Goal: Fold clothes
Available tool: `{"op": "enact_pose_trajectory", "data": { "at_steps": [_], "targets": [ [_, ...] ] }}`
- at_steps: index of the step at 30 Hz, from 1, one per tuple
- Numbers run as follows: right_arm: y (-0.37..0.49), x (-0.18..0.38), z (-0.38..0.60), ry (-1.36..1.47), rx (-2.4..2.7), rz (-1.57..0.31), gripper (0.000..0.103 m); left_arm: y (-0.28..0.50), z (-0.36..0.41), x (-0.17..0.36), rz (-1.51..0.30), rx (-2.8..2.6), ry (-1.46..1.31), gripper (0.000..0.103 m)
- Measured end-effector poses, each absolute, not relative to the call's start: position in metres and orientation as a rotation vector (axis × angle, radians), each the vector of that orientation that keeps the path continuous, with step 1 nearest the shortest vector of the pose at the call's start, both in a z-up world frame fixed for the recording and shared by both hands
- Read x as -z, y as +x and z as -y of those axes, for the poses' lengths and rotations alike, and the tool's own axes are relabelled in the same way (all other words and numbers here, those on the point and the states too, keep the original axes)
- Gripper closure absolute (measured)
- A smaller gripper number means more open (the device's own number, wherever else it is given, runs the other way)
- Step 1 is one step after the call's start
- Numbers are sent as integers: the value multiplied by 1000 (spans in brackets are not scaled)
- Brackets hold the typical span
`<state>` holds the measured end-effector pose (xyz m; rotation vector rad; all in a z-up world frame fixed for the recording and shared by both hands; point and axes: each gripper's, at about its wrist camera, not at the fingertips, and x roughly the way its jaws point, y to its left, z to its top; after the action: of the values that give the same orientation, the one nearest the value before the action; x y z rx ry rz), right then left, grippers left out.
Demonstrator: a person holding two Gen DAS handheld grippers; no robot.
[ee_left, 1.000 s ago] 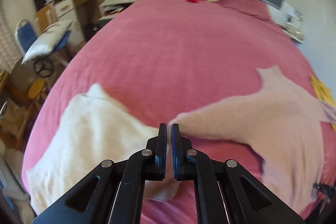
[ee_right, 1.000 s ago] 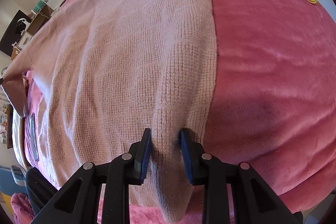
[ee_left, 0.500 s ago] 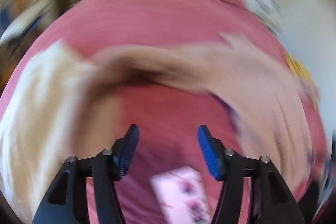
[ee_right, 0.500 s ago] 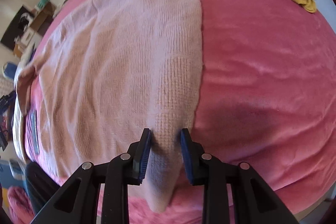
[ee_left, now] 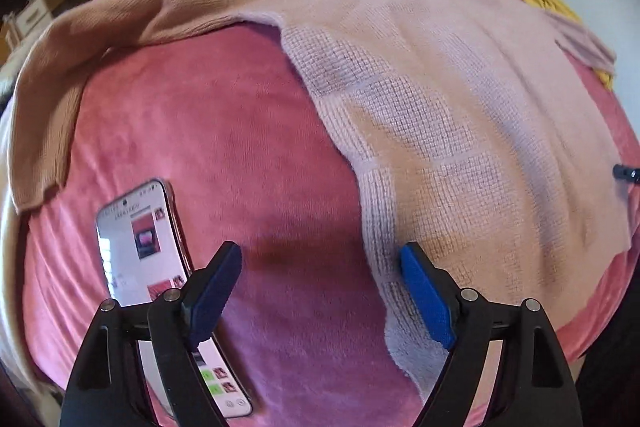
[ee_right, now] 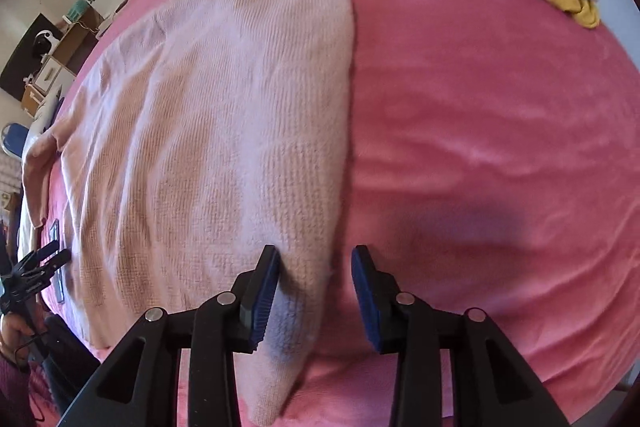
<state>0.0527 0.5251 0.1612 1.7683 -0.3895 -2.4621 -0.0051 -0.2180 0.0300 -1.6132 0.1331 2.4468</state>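
A: Where does the pink sweater (ee_left: 440, 99) lie now?

B: It is spread flat on the bed (ee_left: 224, 131), its body running from the near edge toward the far edge. One sleeve (ee_left: 120, 15) goes off toward the left edge and curves back to the near side. At the left, on the bare cover, lies a phone (ee_left: 140, 247).

A: And the left tool (ee_left: 320, 291)?

B: Its jaws have just been opening and now stand wide, holding nothing. The left side edge of the sweater passes just inside its right finger; the hem corner (ee_left: 404, 351) is below it, near the bed's near edge.

A: The right tool (ee_right: 316, 287)?

B: Its jaws have also just been opening. The right hem corner (ee_right: 288, 331) hangs between them, but I see a gap at the right pad, so I judge the cloth is released.

A: So what decides the next move?

B: I think each tool stands at its own hem corner, and the long axis runs away from both, toward the far edge.
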Motion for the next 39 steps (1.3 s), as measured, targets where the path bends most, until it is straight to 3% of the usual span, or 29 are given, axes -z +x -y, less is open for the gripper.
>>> {"op": "enact_pose_trajectory", "data": {
  "at_steps": [5,9,15,20,23,25,27,29,32,33,34,36,37,39],
  "targets": [
    [63,-161,-551,1727,2497,493,66,-8,217,-28,-184,-2442,-1602,17],
    [49,-149,-548,1774,2390,373,65,-13,213,-21,-241,-2438,-1623,1],
    [41,-137,-537,1777,2289,187,57,-7,205,-16,-252,-2479,-1606,0],
    [42,-134,-548,1785,2273,187,46,0,208,-18,-229,-2535,-1589,0],
    [53,-131,-550,1785,2275,202,32,3,211,-19,-211,-2561,-1593,0],
    [56,-129,-550,1783,2285,214,15,3,214,-20,-191,-2567,-1609,0],
    [57,-128,-550,1795,2301,206,12,3,217,-21,-166,-2563,-1637,0],
    [62,-128,-548,1818,2336,141,16,2,221,-22,-168,-2541,-1658,0],
    [83,-132,-550,1800,2373,64,59,2,227,-25,-182,-2503,-1669,1],
    [88,-134,-555,1779,2373,73,81,3,228,-26,-192,-2489,-1665,6],
    [96,-136,-561,1767,2371,97,87,5,229,-29,-204,-2474,-1654,9],
    [114,-134,-572,1756,2368,171,92,10,226,-36,-250,-2435,-1618,37],
    [124,-134,-579,1749,2366,229,93,14,224,-41,-284,-2413,-1599,45],
    [141,-135,-593,1735,2354,346,94,19,224,-48,-297,-2353,-1591,81]
  ]
}}
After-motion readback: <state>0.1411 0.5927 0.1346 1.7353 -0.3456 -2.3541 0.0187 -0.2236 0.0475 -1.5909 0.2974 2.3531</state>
